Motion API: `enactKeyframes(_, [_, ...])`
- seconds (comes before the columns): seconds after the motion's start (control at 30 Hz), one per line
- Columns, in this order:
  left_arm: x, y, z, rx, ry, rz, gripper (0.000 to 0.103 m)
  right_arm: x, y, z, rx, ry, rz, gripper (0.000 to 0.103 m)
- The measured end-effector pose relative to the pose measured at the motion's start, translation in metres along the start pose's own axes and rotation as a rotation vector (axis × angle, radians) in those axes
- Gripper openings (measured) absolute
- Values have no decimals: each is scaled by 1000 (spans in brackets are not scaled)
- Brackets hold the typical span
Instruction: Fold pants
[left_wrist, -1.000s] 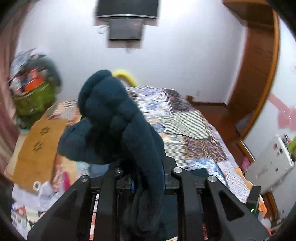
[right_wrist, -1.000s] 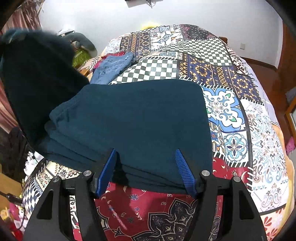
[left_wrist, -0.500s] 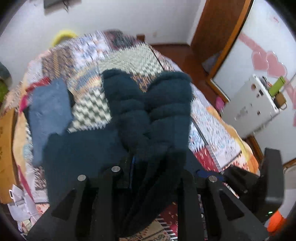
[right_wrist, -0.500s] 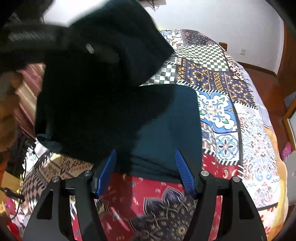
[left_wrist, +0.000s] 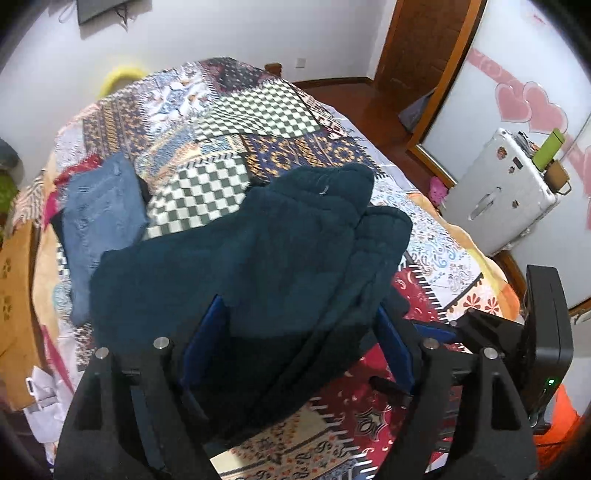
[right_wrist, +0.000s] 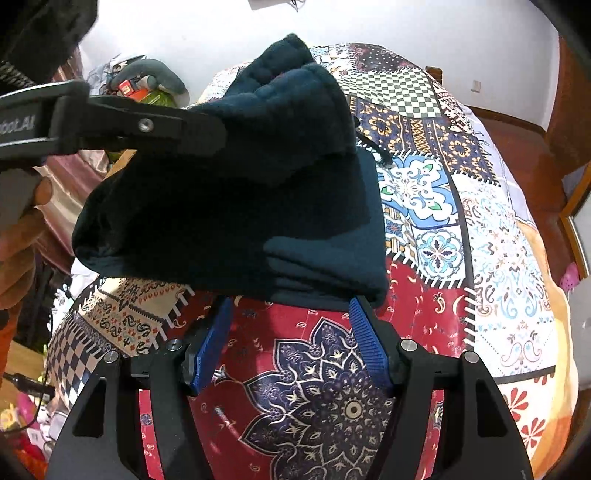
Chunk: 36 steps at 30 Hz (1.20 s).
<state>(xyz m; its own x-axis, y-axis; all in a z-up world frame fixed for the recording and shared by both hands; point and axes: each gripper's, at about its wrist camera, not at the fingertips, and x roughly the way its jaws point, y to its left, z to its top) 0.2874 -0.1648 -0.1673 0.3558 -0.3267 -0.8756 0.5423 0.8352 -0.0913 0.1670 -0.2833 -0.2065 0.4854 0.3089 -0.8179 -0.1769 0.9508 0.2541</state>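
Left wrist: I see left gripper (left_wrist: 299, 336) spread open, dark teal pants (left_wrist: 258, 254) draped between fingers, lying on patchwork quilt (left_wrist: 258, 107); blue jeans (left_wrist: 99, 218) beside. Right wrist: right gripper (right_wrist: 290, 332) spread open, empty, at near edge of pants (right_wrist: 258, 206).

Folded blue jeans (left_wrist: 101, 218) on patchwork bedspread (left_wrist: 258, 114); white suitcase (left_wrist: 506, 195) beside bed

The left hand-held gripper (left_wrist: 295, 332) spreads its blue-padded fingers (left_wrist: 201, 334) wide around thick dark teal fleece pants (left_wrist: 258, 251) lying bunched on the patchwork-quilted bed (left_wrist: 258, 110), near folded blue jeans (left_wrist: 99, 218).
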Motion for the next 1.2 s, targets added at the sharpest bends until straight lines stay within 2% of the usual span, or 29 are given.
enactKeyframes(0.17, [-17, 10, -2, -17, -36, -5, 80, -2, 8, 1, -19, -5, 4, 63])
enactKeyframes(0.3, [-36, 20, -4, -25, -92, 22, 80, -3, 10, 1, -24, -12, 4, 63])
enactKeyframes(0.5, [-45, 56, -1, -64, -144, 134, 85, 1, 14, 0, -29, -5, 11, 63])
enactKeyframes(0.73, [-3, 115, 13, -103, -85, 269, 85, 10, 13, 2, -22, 18, 12, 63])
enactKeyframes(0.93, [61, 163, 36, -132, 30, 340, 85, 18, 13, 6, -29, 56, 8, 63])
enactKeyframes(1.03, [103, 184, 38, -93, 109, 452, 86, 23, 13, 6, -33, 77, 7, 63])
enactKeyframes(1.07, [114, 190, 35, -96, 144, 462, 88, 24, 13, 7, -32, 79, 6, 63])
enactKeyframes(1.1, [123, 197, 31, -103, 164, 457, 94, 25, 13, 8, -30, 79, 6, 63])
enactKeyframes(1.17, [125, 209, 20, -123, 132, 440, 102, 26, 11, 10, -25, 80, 11, 63])
enactKeyframes(1.2, [122, 211, 15, -124, 110, 444, 103, 26, 10, 11, -21, 79, 12, 63])
